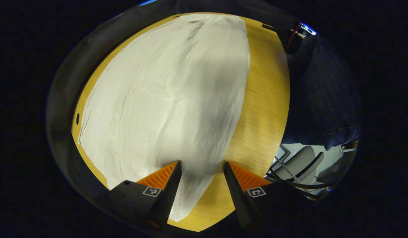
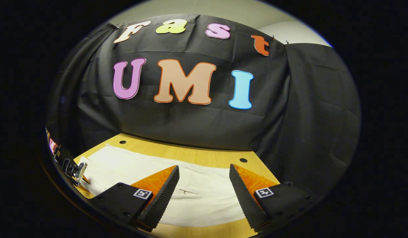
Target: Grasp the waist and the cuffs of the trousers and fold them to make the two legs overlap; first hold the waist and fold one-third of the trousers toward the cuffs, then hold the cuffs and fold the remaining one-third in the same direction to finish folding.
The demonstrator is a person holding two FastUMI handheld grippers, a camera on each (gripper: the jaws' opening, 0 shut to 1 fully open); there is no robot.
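Light wooden bench (image 1: pixel 266 99) carries the pale cream cloth trousers (image 1: pixel 164 99), spread flat, long axis running away from the left tongs (image 1: pixel 201 165). Those hang wide above the near narrow end, empty. Right tongs (image 2: pixel 204 170), also wide and empty, hover over the trousers' other end, crosswise.

No readable text, square fiducial markers
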